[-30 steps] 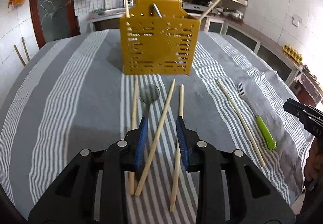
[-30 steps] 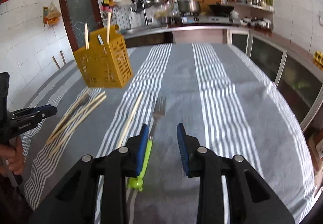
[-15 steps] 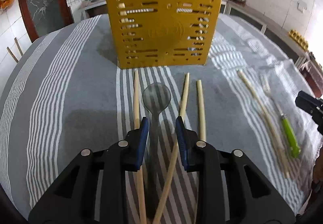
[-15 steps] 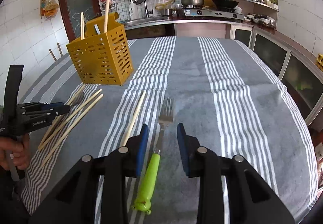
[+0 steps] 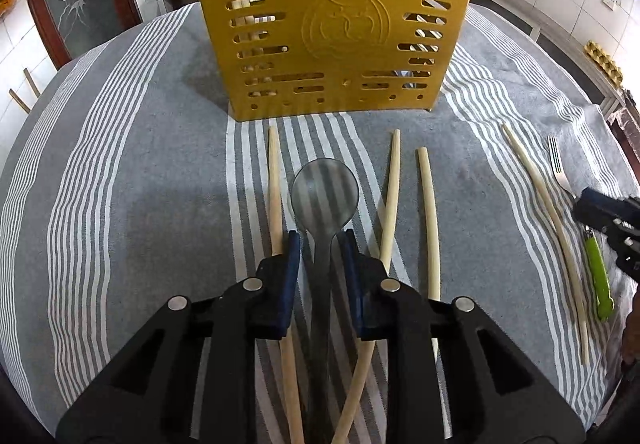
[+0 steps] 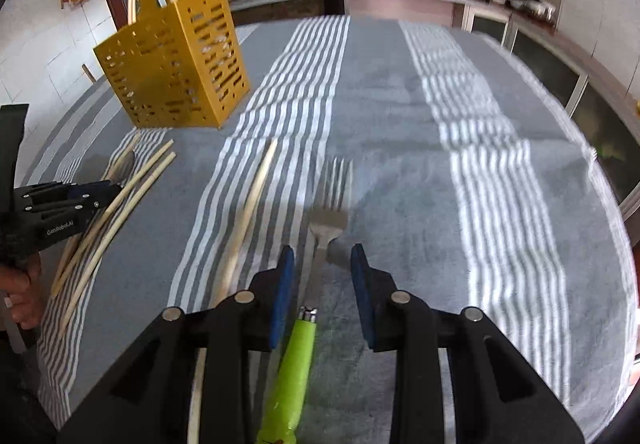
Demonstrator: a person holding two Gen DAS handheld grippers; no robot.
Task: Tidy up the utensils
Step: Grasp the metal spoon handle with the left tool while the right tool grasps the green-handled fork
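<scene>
The left hand-held gripper (image 5: 319,240) straddles the spoon (image 5: 324,196) handle, jaws apart; the right hand-held gripper (image 6: 322,256) straddles the fork (image 6: 328,212), jaws likewise apart.

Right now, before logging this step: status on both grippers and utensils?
Left gripper open, straddling spoon neck. Right gripper open over fork. Chopsticks crowd the spoon both sides; yellow caddy stands ahead.

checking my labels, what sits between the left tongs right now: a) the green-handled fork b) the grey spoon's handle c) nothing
b: the left tongs straddle the grey spoon at its neck, jaws open on either side; the green-handled fork lies between the right tongs.
</scene>
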